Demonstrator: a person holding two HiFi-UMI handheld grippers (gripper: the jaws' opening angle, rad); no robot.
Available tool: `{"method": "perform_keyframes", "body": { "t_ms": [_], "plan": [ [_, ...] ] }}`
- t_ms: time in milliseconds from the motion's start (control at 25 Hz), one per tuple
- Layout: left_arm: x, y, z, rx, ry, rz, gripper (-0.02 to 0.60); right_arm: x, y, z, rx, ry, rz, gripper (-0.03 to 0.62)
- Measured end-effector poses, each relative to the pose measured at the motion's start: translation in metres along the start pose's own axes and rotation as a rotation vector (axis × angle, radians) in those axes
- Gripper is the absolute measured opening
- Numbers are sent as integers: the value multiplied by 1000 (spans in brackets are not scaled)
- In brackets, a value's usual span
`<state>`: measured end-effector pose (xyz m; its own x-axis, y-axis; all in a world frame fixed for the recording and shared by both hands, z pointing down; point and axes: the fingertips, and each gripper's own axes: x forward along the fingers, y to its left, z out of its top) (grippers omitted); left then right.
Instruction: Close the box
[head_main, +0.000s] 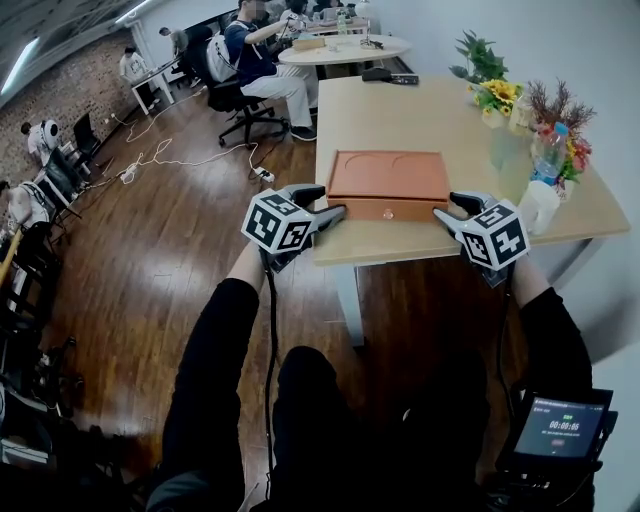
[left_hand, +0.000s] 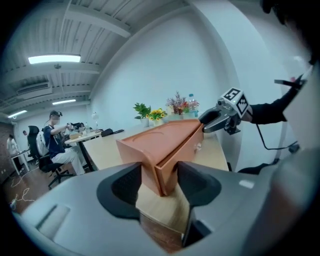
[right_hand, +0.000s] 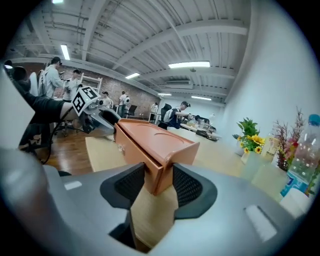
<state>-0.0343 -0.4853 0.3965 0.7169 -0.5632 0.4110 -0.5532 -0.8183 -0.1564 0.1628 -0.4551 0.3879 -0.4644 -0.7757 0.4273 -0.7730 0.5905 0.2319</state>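
A flat orange-brown box (head_main: 388, 180) lies near the front edge of the wooden table (head_main: 420, 120), lid down, with a small metal clasp on its front face. My left gripper (head_main: 335, 212) clamps the box's front left corner. In the left gripper view its pads sit against both sides of that corner of the box (left_hand: 165, 137), with the gripper (left_hand: 159, 180) shut on it. My right gripper (head_main: 445, 215) holds the front right corner the same way. In the right gripper view the box (right_hand: 150, 137) is pinched at its corner by the gripper (right_hand: 158, 180).
At the table's right side stand a vase of flowers (head_main: 497, 100), a water bottle (head_main: 549, 155) and a white cup (head_main: 540, 205). A black device (head_main: 390, 76) lies at the far end. People sit at a round table behind. Cables trail over the wooden floor at left.
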Motion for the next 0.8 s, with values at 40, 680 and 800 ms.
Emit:
{"method": "perform_keyframes", "body": {
  "t_ms": [40,680,800],
  "plan": [
    [1,3,0,-12,-5,26,193,1,-3,1,14,-3,-23,165],
    [-19,4,11,-138,-109,194,182,-10,-6,8,72,-40,-187,145],
    [-72,-13,43,-148,-324,281,191,-43,4,28,93,-172,-217,146]
  ]
}}
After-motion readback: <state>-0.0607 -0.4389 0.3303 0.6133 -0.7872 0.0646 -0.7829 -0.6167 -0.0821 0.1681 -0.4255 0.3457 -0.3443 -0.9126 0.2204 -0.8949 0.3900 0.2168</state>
